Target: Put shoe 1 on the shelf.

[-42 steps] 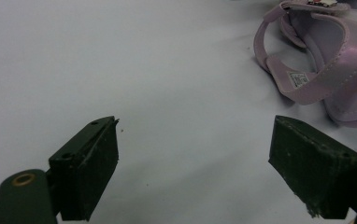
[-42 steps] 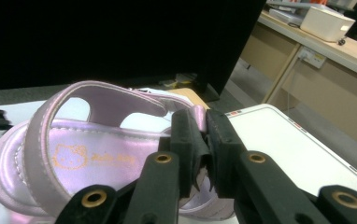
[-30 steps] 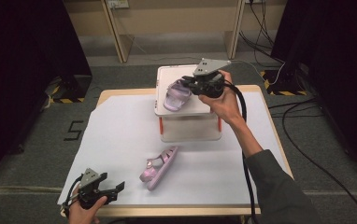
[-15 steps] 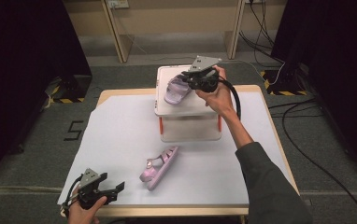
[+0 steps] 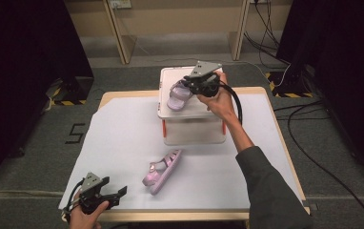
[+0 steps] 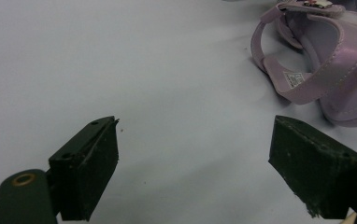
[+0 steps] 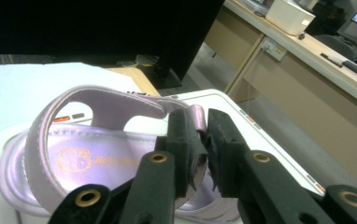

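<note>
The high view looks forward and down over the whole white-covered worktop (image 5: 123, 143), while the left gripper view skims close above that surface toward the glossy lilac strapped sandal (image 6: 321, 60) lying on it, which both share.

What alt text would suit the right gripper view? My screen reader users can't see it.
The right gripper has its black jaws shut on the strap of a lilac sandal, which sits on a white box lid. Behind are a white table, a dark screen and a desk.
</note>
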Demonstrator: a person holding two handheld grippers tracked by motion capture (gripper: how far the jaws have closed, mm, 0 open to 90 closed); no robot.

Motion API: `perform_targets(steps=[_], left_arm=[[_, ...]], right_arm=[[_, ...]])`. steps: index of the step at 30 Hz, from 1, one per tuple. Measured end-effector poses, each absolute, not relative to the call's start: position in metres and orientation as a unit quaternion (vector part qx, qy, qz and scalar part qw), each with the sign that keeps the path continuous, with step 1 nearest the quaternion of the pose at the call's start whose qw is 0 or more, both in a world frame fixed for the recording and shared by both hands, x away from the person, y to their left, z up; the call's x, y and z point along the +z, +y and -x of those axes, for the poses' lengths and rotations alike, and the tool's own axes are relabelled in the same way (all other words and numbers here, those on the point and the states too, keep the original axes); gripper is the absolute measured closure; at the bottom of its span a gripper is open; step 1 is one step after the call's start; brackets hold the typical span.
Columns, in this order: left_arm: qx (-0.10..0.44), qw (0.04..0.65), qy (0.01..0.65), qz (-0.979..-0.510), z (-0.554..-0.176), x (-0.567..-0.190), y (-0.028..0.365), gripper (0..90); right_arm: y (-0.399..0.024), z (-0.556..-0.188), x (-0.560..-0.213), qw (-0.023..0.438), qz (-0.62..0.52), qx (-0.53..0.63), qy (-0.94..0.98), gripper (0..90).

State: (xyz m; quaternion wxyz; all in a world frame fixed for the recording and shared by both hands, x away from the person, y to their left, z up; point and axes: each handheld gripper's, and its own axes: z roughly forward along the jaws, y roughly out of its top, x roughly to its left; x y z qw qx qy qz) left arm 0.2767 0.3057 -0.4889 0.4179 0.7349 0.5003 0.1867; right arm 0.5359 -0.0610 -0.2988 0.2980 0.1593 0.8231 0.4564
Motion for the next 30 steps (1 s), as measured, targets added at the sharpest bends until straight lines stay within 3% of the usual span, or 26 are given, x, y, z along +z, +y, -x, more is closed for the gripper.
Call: perform_targets(steps=[2,4,14,22,30], left_arm=[[0.187,0.418,0.499,-0.735,-0.277,-0.489,0.306,15.4],[0.187,0.418,0.501,-0.735,-0.277,-0.489,0.306,15.4],[0.188,0.415,0.5,-0.736,-0.277,-0.489,0.306,15.4],[0.189,0.415,0.5,-0.736,-0.277,-0.489,0.306,15.4],[0.189,0.414,0.498,-0.738,-0.277,-0.489,0.305,15.4]], right_arm=[[-0.061,-0.535,-0.3,0.3,-0.157,0.456,0.823,78.2],[-0.058,-0.534,-0.303,0.289,-0.164,0.455,0.826,68.8],[-0.068,-0.513,-0.296,0.252,-0.237,0.49,0.8,42.7],[-0.065,-0.486,-0.297,0.225,-0.254,0.507,0.792,30.4],[-0.058,-0.475,-0.308,0.253,-0.275,0.469,0.8,23.6]])
